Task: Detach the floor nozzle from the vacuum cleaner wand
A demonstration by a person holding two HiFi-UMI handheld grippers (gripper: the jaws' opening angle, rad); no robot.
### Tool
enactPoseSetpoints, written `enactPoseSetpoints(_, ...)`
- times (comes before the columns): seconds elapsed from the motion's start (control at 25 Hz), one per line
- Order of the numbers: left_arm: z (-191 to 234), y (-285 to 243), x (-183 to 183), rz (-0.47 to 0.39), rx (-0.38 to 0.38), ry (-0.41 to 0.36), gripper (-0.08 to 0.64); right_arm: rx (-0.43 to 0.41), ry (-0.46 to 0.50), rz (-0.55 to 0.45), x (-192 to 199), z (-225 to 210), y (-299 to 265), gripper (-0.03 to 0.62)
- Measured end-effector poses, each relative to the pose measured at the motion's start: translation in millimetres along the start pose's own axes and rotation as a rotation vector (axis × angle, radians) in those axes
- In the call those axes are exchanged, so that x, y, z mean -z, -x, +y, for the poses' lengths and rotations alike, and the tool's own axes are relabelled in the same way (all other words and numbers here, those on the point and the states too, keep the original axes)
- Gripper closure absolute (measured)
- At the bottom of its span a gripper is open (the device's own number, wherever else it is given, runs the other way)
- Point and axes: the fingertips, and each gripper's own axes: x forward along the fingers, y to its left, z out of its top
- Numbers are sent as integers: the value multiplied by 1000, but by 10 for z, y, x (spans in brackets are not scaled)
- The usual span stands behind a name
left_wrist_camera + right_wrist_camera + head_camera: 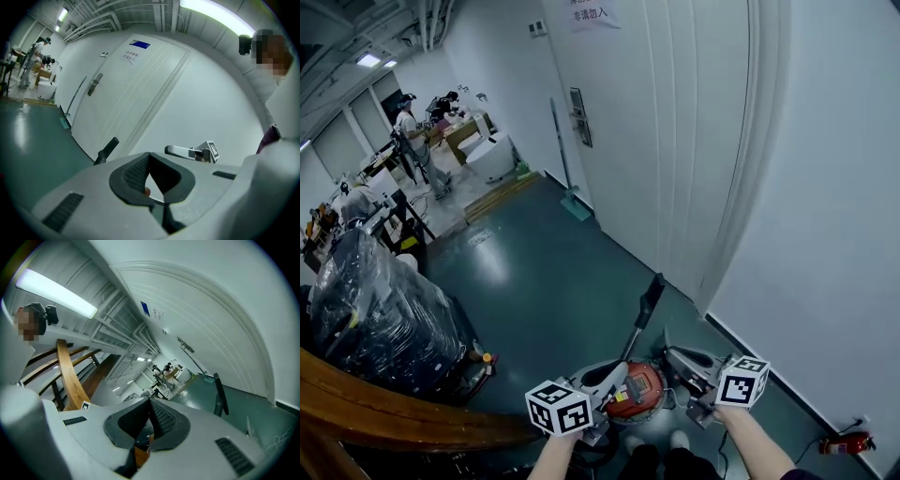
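You hold both grippers low on either side of the red vacuum cleaner (636,391), which sits on the green floor (544,281) just ahead of you, near the white door (675,141). The left gripper (149,159) has its jaws pressed together with nothing between them. The right gripper (150,404) is likewise closed and empty. The wand (645,314) rises at a slant from the canister and ends in a black piece. The floor nozzle cannot be made out in any view.
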Motion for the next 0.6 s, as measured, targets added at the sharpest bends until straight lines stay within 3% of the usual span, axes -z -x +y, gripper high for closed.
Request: enactPoseSetpoints(0.6,516,-292,79,17,-27,47,557,48,-34,36,46,-547,-259,575)
